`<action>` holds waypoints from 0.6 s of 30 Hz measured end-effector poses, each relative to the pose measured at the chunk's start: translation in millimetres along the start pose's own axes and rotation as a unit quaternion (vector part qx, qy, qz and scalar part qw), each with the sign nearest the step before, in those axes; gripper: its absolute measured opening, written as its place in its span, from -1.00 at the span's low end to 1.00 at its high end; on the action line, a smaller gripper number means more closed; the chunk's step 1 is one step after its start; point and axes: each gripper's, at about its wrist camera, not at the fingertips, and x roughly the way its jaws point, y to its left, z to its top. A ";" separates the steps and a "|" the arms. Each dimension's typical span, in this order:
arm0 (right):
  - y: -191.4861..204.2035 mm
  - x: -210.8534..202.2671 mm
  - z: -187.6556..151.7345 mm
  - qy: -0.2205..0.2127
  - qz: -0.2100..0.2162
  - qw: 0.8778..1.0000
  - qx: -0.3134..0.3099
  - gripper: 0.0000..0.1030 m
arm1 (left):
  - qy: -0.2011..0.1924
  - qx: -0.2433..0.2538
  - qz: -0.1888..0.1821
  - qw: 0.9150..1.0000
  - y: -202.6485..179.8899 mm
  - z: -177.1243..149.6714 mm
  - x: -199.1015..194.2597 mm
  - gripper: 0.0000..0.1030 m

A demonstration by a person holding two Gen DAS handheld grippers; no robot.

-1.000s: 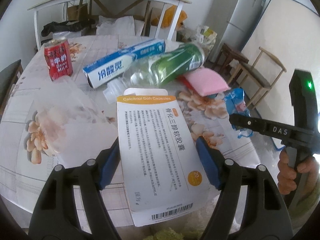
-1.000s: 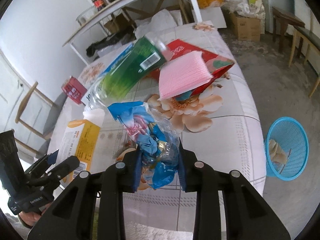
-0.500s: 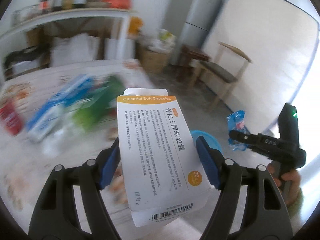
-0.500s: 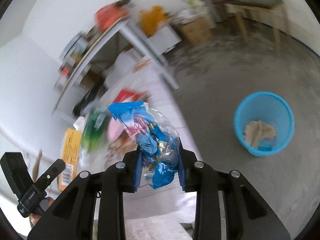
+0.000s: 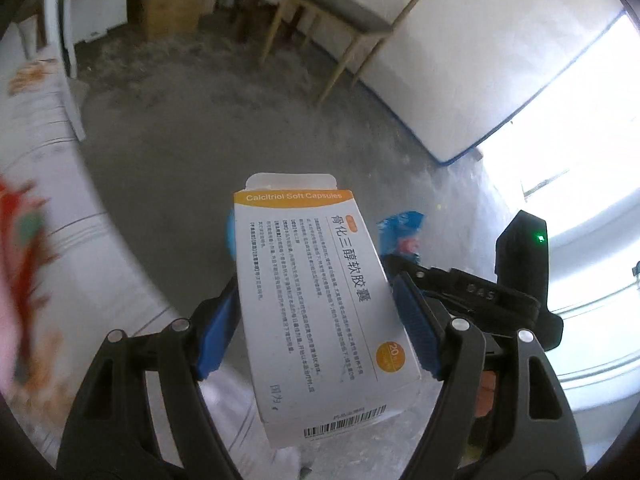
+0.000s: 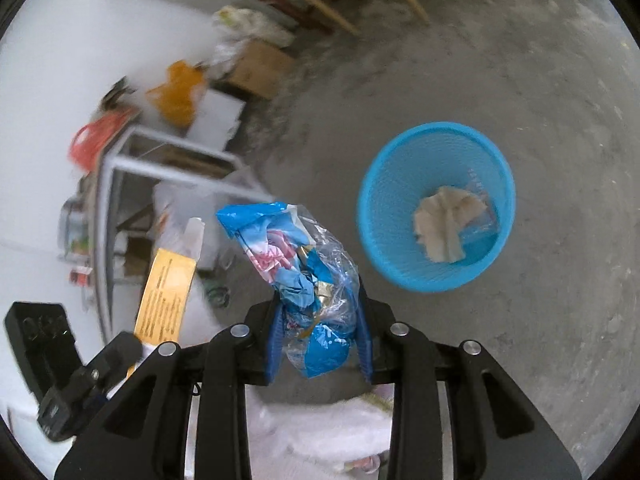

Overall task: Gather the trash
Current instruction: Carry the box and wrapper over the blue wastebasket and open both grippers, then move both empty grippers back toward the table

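Trash fills both tools: the left gripper point(image 5: 320, 336) pinches a medicine box point(image 5: 320, 304) by its long side edges, low centre of frame, and the right gripper point(image 6: 320, 336) squeezes a crumpled plastic wrapper point(image 6: 308, 280). Light thin card, the box would probably dent under hard pressure; its long axis points forward and up. Soft and likely slippery, the wrapper leans upper left. A blue basket point(image 6: 376, 236) sits on the floor, right of centre.

Gripped carton point(image 5: 320, 304), wrapper point(image 6: 308, 280); basket point(image 6: 400, 248)
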 end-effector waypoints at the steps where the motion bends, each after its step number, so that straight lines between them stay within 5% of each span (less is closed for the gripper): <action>1: -8.4 8.5 11.4 -0.003 -0.015 1.000 0.009 -0.27 | 0.015 -0.002 -0.003 1.000 -3.4 10.5 18.4 0.41; 2: -15.8 17.3 20.2 -0.001 -0.024 0.999 0.021 -0.05 | 0.017 -0.014 -0.007 1.000 -3.2 18.6 30.7 0.44; 5: -35.2 41.2 40.2 0.003 -0.051 0.998 0.038 0.16 | 0.020 -0.048 -0.017 0.998 0.1 38.5 56.9 0.51; 10: -72.4 61.5 47.8 0.002 -0.095 0.993 0.064 0.21 | 0.010 -0.057 -0.008 0.998 -4.0 39.9 73.1 0.51; 18: -79.6 35.5 20.3 -0.009 -0.070 0.996 0.061 0.21 | -0.027 -0.018 -0.009 0.999 -4.2 12.2 20.3 0.51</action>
